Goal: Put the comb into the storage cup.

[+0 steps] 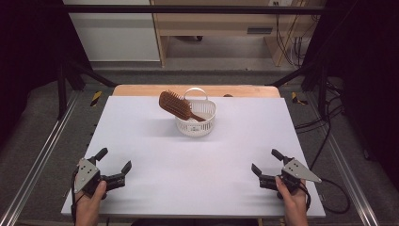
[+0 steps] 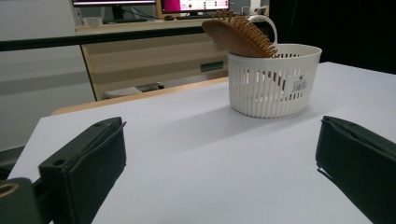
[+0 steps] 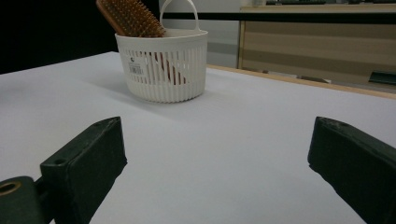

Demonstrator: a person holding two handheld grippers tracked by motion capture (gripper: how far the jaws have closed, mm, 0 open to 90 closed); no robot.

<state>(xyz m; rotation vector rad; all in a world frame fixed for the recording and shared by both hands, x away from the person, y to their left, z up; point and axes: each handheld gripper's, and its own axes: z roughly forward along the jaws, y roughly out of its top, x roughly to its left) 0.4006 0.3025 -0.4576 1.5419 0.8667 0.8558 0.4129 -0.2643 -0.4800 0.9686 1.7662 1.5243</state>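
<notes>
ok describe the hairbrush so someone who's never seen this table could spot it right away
On the white table, look toward the far middle, where a small white slotted basket with a loop handle stands. The hairbrush leans in it, handle down inside, head sticking out over the rim to the left. It is the one brown wooden thing there, with an oval head full of bristle pins.

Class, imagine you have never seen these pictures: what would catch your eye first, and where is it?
First, the brown wooden hairbrush, leaning handle-down in the white slotted basket at the far middle of the white table, its bristled head sticking out over the rim. Next, the left gripper and right gripper at the near corners, each held in a hand, jaws wide apart and holding nothing.
</notes>
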